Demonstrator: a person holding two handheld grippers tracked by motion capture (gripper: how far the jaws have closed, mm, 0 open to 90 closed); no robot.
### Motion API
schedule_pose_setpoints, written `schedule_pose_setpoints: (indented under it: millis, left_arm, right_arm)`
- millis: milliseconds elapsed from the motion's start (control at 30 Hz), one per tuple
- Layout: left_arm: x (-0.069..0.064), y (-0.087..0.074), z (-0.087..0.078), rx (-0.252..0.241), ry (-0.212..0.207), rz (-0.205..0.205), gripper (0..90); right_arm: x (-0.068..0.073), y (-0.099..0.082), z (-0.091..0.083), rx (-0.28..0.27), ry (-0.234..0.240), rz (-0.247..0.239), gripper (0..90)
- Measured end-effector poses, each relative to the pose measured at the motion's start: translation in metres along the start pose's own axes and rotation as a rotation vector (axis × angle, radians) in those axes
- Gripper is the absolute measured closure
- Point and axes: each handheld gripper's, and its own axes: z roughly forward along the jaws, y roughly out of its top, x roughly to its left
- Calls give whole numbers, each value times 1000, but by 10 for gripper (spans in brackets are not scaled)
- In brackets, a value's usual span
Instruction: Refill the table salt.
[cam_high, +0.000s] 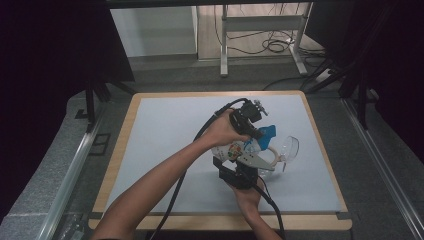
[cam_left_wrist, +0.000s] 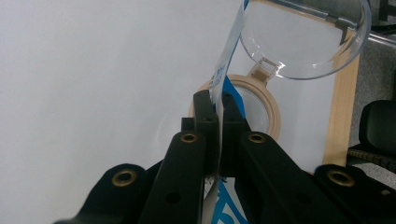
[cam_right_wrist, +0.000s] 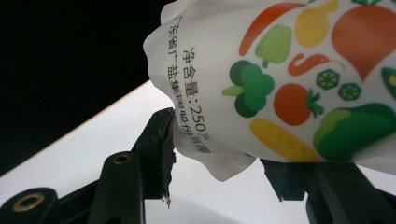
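Two hand-held grippers share one soft printed pouch (cam_right_wrist: 299, 79) above the counter (cam_high: 165, 125): the left hand-held gripper (cam_left_wrist: 218, 105) is clenched on its thin blue-and-white edge, and the right hand-held gripper (cam_right_wrist: 219, 149) grasps its bulging body from below. It looks light, limp and slick — best held by the flat seam, over the open clear-lidded jar (cam_left_wrist: 261, 109).

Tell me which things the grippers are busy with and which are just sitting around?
Busy with:
- printed vegetable pouch, clamped by the left gripper and the right gripper
- clear jar with hinged lid, below the pouch

Sitting around:
- metal desk frame
- floor cables
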Motion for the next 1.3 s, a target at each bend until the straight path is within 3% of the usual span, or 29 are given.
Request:
schedule_pose_setpoints:
  millis: [1300]
  left_arm:
    - [-3, -1, 0, 0, 17, 9, 900]
  right_arm:
    - [2, 2, 0, -6, 7, -5, 491]
